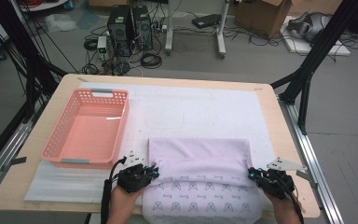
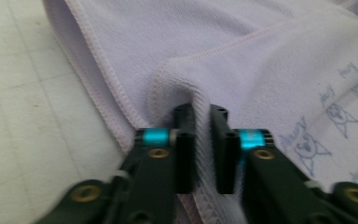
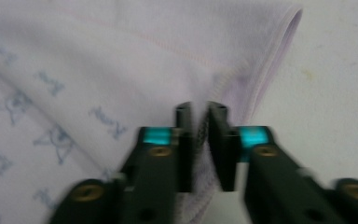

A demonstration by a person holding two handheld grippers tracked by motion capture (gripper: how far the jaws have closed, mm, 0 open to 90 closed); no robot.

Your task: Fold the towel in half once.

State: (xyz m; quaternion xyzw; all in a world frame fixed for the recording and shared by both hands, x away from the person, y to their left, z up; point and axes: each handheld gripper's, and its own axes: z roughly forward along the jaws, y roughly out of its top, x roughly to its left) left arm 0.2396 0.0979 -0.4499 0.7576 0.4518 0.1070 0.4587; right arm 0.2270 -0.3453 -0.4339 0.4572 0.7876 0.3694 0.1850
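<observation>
A lilac towel (image 1: 200, 182) lies on the near part of the table (image 1: 279, 121), on top of a white mat (image 1: 205, 107) that covers most of the tabletop. The towel is folded over itself: the upper layer is plain lilac, and the lower part toward the person shows a pattern of small blue figures. Its near edge reaches the table's front edge. The left gripper (image 1: 153, 171) is at the towel's left side, and the left gripper view shows its two black jaws pressed together on a raised fold of the hemmed edge (image 2: 203, 140), so it grips the towel there. The right gripper (image 1: 252, 173) is at the towel's right side. In the right gripper view, which is a little blurred, the jaws are also closed on a thin pinch of the towel's edge (image 3: 200, 140) near the corner where the hem turns. So both grippers hold the same towel, one at each side, at about the same distance from the person. A hand (image 1: 121, 205) holds each gripper from the bottom of the high view. A pink plastic basket (image 1: 56, 140) stands on the left part of the table, just beside the towel's far left corner but not touching it.
</observation>
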